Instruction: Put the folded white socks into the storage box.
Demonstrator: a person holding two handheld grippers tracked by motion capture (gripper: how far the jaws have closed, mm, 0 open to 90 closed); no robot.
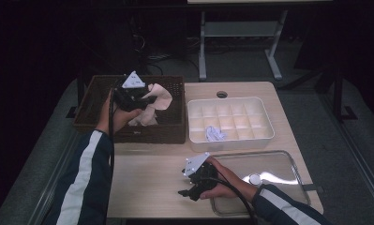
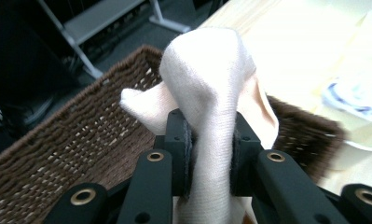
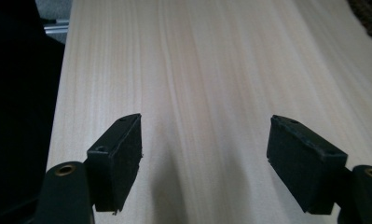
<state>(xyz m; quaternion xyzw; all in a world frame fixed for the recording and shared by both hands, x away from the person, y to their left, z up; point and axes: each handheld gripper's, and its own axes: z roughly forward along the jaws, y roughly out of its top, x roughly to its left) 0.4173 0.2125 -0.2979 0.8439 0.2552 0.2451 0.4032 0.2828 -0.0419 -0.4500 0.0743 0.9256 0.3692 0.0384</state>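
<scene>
A pale beige sock (image 1: 155, 101) hangs over the brown wicker basket (image 1: 95, 101) at the table's back left. My left gripper (image 1: 146, 99) is shut on it: in the left gripper view the sock (image 2: 210, 84) is pinched between the two black pads (image 2: 187, 154) and bulges up above them. Near the table's front edge my right gripper (image 1: 183, 192) lies low over the bare wood, pointing left. Its jaws (image 3: 204, 158) stand wide open with nothing between them.
A white divided tray (image 1: 264, 119) at the back right holds a small white-and-blue bundle (image 1: 215, 134) in one front compartment. A clear lid (image 1: 287, 164) lies at the front right, under the right forearm. The basket's woven wall (image 2: 81, 140) rises just behind the held sock.
</scene>
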